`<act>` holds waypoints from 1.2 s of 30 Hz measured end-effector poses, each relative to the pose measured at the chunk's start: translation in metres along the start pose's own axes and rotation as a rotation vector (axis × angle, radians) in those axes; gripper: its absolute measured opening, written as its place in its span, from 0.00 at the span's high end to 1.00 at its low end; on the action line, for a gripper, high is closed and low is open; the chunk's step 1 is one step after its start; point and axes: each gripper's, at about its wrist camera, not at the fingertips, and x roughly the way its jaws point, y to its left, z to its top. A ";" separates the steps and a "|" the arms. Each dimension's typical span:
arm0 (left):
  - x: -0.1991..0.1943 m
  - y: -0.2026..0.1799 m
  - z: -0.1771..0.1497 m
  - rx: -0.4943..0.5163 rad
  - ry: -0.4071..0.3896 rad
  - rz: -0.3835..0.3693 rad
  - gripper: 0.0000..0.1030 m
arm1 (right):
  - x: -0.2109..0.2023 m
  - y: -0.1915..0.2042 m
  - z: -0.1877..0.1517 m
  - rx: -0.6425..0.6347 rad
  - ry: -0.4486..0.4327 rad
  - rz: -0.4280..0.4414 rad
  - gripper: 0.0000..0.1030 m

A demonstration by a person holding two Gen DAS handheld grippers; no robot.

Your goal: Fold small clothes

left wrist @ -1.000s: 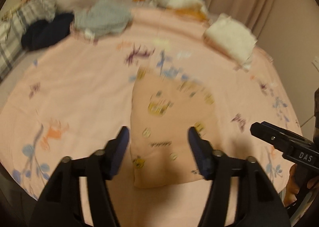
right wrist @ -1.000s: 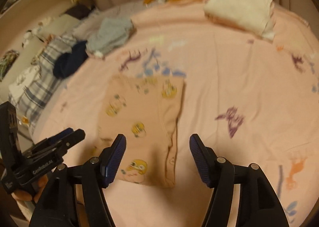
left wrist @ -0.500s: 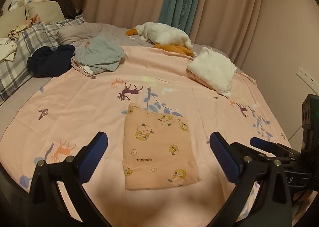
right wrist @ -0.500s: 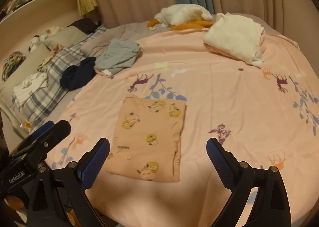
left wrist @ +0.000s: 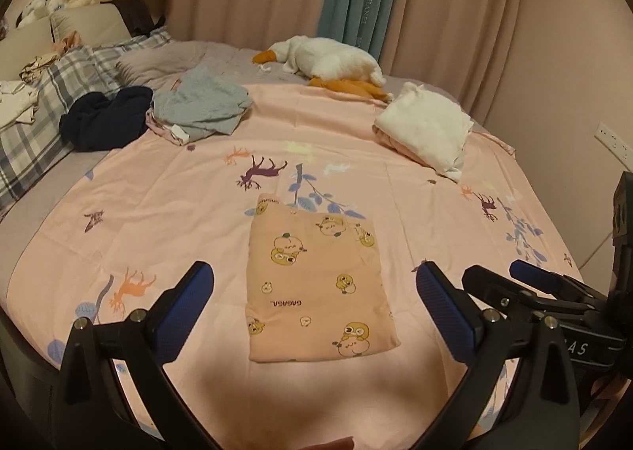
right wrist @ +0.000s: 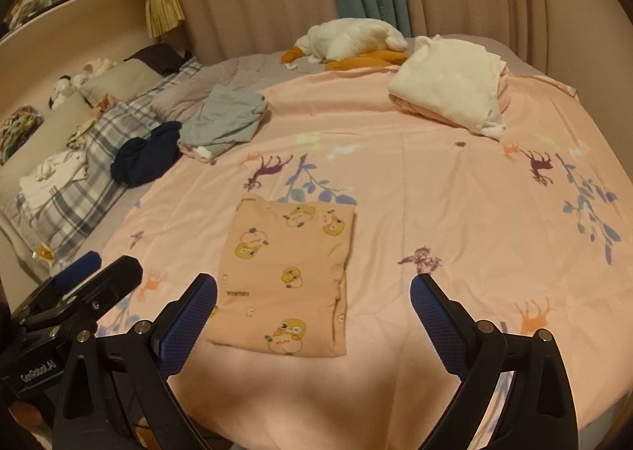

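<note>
A small peach garment (left wrist: 312,236) printed with yellow ducks lies folded into a flat rectangle on the pink animal-print sheet (left wrist: 166,212). My left gripper (left wrist: 314,272) hovers above its near end, open wide, with nothing between the blue pads. The right wrist view shows the same garment (right wrist: 289,252), with my right gripper (right wrist: 313,283) open above its near edge and touching nothing. Each gripper shows at the edge of the other's view: the right gripper (left wrist: 534,291) on the right, the left gripper (right wrist: 87,283) on the left.
Far left lie a grey-blue pile of clothes (left wrist: 201,105) and a navy garment (left wrist: 107,117) beside a plaid pillow (left wrist: 47,93). A white folded stack (left wrist: 427,129) sits at the far right, a plush goose (left wrist: 328,62) behind it. Curtains close the back.
Both grippers' jaws have spread from partly closed to wide open. Both have drawn back and up from the garment, which now lies flat and sharp in view.
</note>
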 end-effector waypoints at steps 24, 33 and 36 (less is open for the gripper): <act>-0.002 -0.001 0.001 -0.051 0.006 -0.001 0.00 | -0.003 0.000 -0.002 0.001 0.005 -0.022 0.05; -0.002 -0.001 0.001 -0.050 0.003 0.001 0.00 | 0.001 0.005 -0.004 -0.025 0.013 -0.032 0.05; -0.001 -0.001 0.001 -0.055 0.014 -0.001 0.00 | 0.001 0.006 -0.003 -0.023 0.013 -0.037 0.05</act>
